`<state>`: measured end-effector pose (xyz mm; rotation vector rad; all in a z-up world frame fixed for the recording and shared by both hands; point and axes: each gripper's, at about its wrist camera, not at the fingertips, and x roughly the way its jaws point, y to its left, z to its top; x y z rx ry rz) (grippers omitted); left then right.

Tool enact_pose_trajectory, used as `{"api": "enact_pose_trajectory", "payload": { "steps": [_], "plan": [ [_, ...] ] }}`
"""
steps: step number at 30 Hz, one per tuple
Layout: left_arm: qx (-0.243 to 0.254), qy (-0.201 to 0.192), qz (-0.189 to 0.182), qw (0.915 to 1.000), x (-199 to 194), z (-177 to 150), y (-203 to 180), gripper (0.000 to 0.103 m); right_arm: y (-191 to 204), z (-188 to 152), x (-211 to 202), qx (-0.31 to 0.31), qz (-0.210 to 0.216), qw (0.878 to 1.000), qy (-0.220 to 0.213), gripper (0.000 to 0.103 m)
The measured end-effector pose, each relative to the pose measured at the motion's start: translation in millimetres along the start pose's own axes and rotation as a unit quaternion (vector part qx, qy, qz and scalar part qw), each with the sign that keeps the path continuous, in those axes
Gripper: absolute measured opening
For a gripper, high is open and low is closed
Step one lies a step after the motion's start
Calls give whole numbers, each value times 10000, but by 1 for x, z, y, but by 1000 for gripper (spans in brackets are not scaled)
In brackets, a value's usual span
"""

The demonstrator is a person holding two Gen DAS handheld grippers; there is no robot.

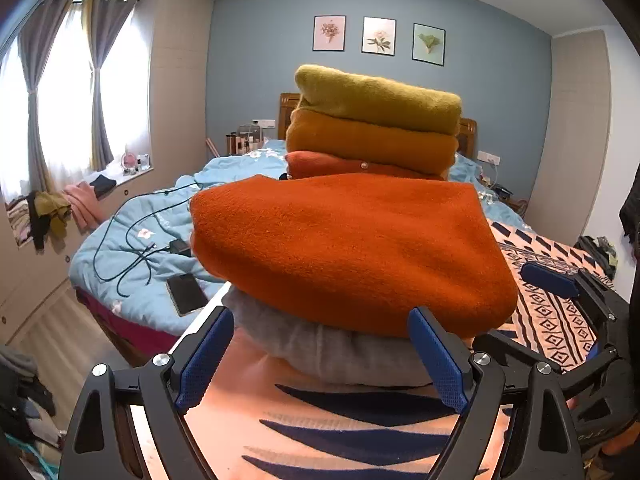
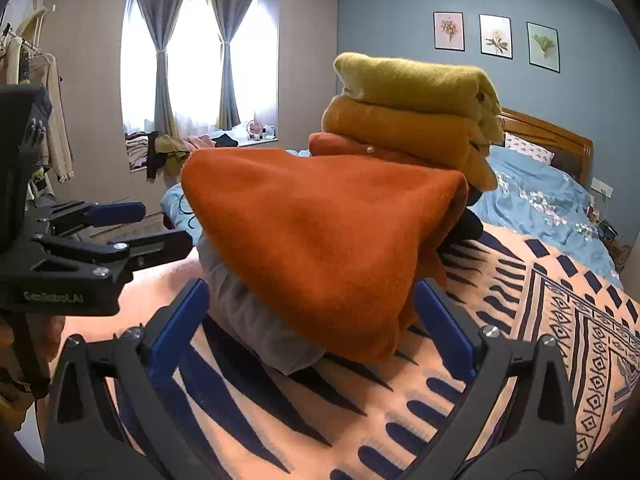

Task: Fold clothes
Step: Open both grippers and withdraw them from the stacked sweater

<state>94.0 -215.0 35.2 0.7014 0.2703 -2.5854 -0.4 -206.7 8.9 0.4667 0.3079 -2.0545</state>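
Lying crosswise on grey garment (image 1: 320,354), orange sweater (image 1: 352,252), both grippers' fingers (image 1: 208,356) spread, empty.

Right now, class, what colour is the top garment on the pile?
Mustard yellow top garment, right wrist view.

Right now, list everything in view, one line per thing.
folded garments: four, mustard, amber, rust, large orange, stacked on the grey one
grey garment: one, bottom of the stack
patterned blanket: one, peach and navy, under the stack
blue duvet: one, floral, behind the stack
phone: one, dark, on duvet
cables: black, on duvet
pictures: three, on blue wall
curtains: grey, at window
left tongs: open, at stack's near edge
right tongs: open, at stack's near edge
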Motion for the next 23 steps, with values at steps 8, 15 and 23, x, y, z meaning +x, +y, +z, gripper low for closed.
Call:
{"api": "enact_pose_trajectory", "payload": {
  "steps": [8,15,23],
  "plan": [
    [67,-43,13,10000,-5,-3,-5,91,-1,-4,-2,45,38,10000,5,102],
    [195,-120,-28,9997,-5,-7,-10,91,2,-5,-3,32,117,9999,-7,102],
    [-43,-87,-101,9999,-9,-11,-6,91,-1,-6,-5,123,146,9998,-5,102]
  ]
}}
